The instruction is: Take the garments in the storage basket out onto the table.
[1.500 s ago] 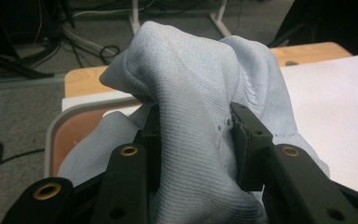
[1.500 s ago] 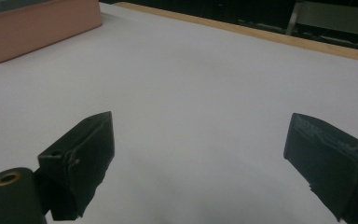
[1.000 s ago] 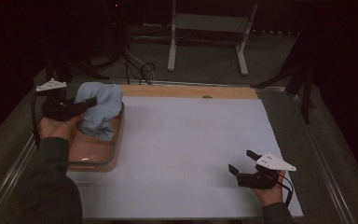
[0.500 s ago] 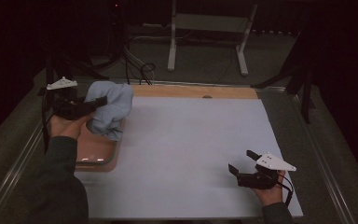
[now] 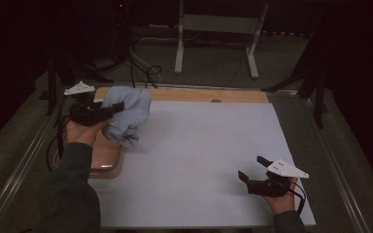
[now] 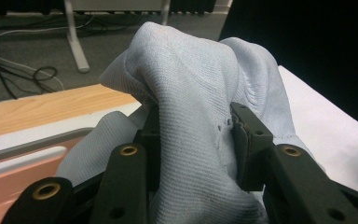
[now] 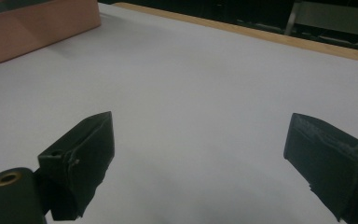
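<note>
A bundled pale blue cloth (image 5: 126, 114) is held clear of the surface at the far left of the table, above the inner edge of a shallow pinkish-brown tray (image 5: 108, 160) and the left margin of the white sheet (image 5: 199, 155) that covers the tabletop. The cloth is clamped by the left gripper (image 5: 110, 109), whose jaws are closed on a thick fold of the ribbed fabric; in the left gripper view the material (image 6: 200, 135) is seen bulging up between and over both jaws. Its lower end hangs down toward the tray rim, though in the dim high view contact with the tray cannot be made out. Well apart, near the right front corner of the sheet, the right gripper (image 5: 253, 171) is held low with its jaws spread wide and nothing between them.
</note>
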The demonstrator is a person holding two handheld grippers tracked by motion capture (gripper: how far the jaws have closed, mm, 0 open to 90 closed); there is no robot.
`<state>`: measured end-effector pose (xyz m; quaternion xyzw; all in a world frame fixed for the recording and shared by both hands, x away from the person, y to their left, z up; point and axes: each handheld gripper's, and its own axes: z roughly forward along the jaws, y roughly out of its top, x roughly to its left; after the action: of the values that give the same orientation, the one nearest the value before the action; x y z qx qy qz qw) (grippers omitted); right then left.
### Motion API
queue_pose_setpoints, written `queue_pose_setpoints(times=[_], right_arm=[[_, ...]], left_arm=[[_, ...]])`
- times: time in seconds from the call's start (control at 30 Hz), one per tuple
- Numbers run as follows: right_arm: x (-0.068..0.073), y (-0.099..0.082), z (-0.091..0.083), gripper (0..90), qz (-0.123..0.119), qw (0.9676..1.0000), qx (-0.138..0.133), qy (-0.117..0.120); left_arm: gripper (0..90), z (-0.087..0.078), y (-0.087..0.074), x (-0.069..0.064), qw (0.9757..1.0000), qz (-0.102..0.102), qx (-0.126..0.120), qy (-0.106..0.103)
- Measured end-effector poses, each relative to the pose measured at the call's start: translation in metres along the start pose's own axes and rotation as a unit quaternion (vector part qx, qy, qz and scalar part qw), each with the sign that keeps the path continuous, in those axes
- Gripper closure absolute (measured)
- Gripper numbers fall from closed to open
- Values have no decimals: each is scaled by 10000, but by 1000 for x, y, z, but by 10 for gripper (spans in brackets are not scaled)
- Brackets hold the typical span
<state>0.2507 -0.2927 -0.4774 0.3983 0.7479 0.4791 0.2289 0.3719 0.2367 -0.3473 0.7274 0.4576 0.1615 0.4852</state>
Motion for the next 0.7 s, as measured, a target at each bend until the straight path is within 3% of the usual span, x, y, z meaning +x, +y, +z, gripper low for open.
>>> queue_pose_setpoints(times=[0.7], right_arm=[[0,0,-1,87,15,10000,-7,8]], left_arm=[[639,32,-3,-26,9994,139,240,-230]])
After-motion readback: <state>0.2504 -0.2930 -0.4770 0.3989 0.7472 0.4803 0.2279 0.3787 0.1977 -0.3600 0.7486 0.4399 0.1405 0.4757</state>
